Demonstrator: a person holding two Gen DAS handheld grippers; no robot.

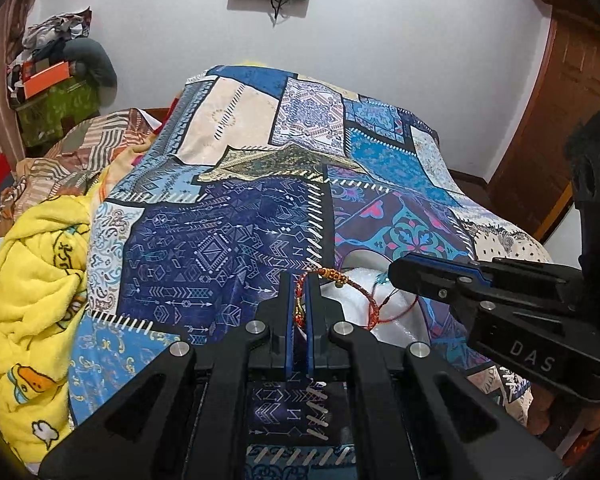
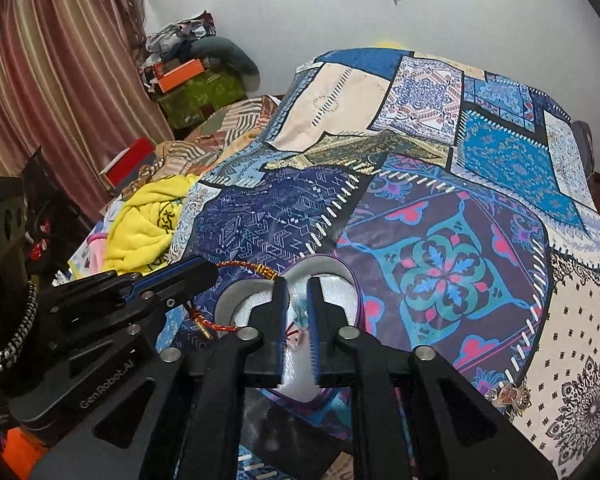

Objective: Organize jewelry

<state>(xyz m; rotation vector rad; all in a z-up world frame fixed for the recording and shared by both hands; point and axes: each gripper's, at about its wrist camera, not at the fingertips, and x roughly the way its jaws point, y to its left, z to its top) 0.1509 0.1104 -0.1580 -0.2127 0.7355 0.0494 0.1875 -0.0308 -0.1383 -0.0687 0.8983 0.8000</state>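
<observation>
A red braided bracelet (image 1: 354, 285) with gold beads hangs from my left gripper (image 1: 300, 280), which is shut on it above a heart-shaped jewelry box (image 2: 328, 266) lined with white foam. The bracelet also shows in the right wrist view (image 2: 256, 269), held by the left gripper (image 2: 204, 274). My right gripper (image 2: 298, 286) hovers over the box with its jaws a narrow gap apart, around a thin red thread and a teal piece; I cannot tell if it grips them. It also shows in the left wrist view (image 1: 396, 274). A gold brooch (image 2: 508, 396) lies on the bedspread at right.
A blue patchwork bedspread (image 1: 236, 216) covers the bed. A yellow blanket (image 1: 36, 304) is bunched at the left. Boxes and clothes (image 1: 52, 80) are piled in the far corner by a curtain (image 2: 52, 80). A wooden door (image 1: 572, 120) stands at right.
</observation>
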